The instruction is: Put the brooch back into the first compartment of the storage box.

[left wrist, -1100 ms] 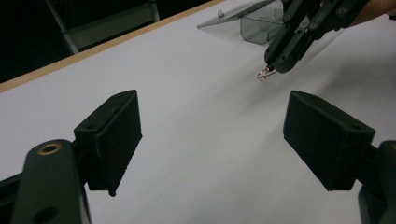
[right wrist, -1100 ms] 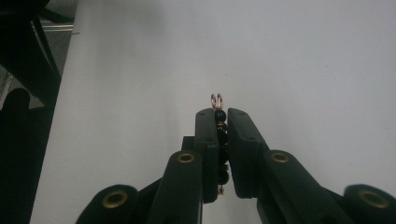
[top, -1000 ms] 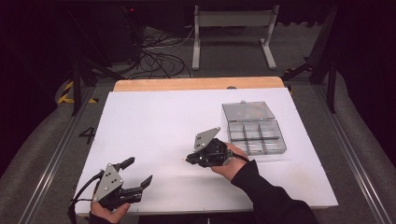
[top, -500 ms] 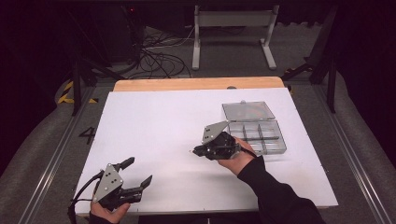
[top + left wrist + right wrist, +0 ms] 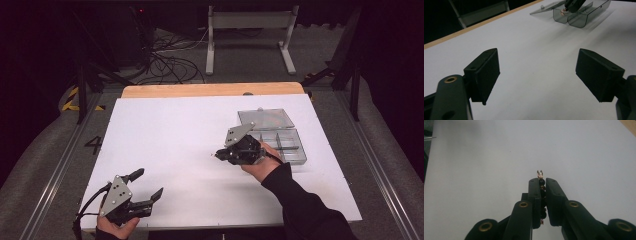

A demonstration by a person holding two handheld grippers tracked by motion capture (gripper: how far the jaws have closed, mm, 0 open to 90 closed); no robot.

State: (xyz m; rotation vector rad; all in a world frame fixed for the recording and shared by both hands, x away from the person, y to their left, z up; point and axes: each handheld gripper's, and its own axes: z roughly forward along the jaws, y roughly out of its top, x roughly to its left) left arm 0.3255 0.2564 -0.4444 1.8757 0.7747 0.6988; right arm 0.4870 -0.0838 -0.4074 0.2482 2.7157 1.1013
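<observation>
My right gripper (image 5: 543, 181) is shut on a short string of black beads (image 5: 541, 188) with a small copper ring at its tip. In the high view the right gripper (image 5: 220, 154) hovers over the white table, just left of a clear compartment box (image 5: 287, 145) whose lid (image 5: 265, 118) lies open behind it. The left gripper view shows the box (image 5: 580, 17) far off, with the right gripper (image 5: 564, 10) and its copper-tipped piece in front of it. My left gripper (image 5: 148, 184) rests near the table's front left edge, its jaws (image 5: 537, 72) wide open with nothing between them.
The white table top (image 5: 170, 135) has a wooden strip (image 5: 210, 90) along its far edge. Beyond it stand a metal frame (image 5: 250, 30) and loose cables (image 5: 170, 55) on the floor. Rails run along both sides of the table.
The right gripper has moved right and slightly away, closer to the clear box, still shut on the bead string. The left gripper has stayed in place.
</observation>
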